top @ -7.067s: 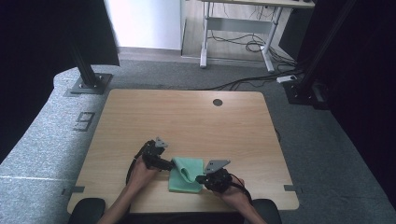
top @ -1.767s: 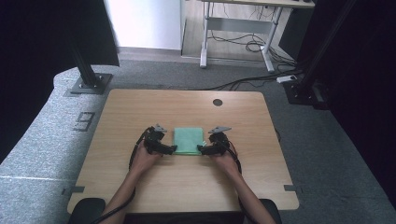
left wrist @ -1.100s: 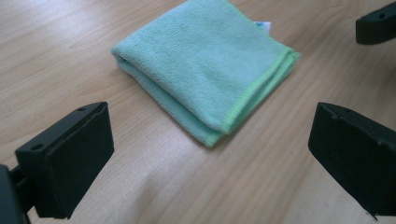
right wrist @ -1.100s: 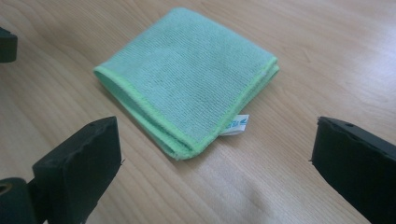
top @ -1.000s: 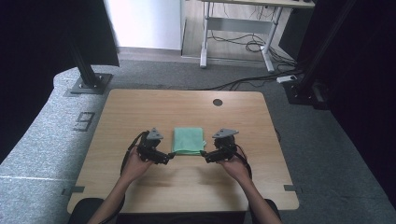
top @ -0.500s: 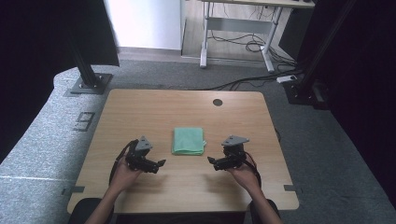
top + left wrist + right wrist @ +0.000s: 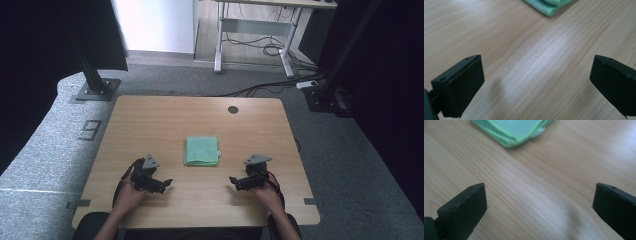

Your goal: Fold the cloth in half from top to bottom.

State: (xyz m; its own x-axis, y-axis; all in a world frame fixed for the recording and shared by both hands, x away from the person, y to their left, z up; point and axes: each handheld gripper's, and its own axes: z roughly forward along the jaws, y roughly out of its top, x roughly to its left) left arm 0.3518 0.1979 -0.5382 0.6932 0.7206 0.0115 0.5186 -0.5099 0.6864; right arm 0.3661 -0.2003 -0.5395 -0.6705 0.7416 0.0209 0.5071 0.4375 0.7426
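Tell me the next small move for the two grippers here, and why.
Probably none beyond resting: the folded green cloth lies squared on the wooden table, apart from both grippers. The left gripper and right gripper sit open near the front edge, holding nothing. I would set them down.

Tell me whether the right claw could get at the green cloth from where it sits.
Probably yes: the right claw is open, and bare table lies between it and the folded green cloth.

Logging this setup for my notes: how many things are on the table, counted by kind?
Green folded cloth: 1
Handheld grippers, left gripper and right gripper: 2
Total: 3
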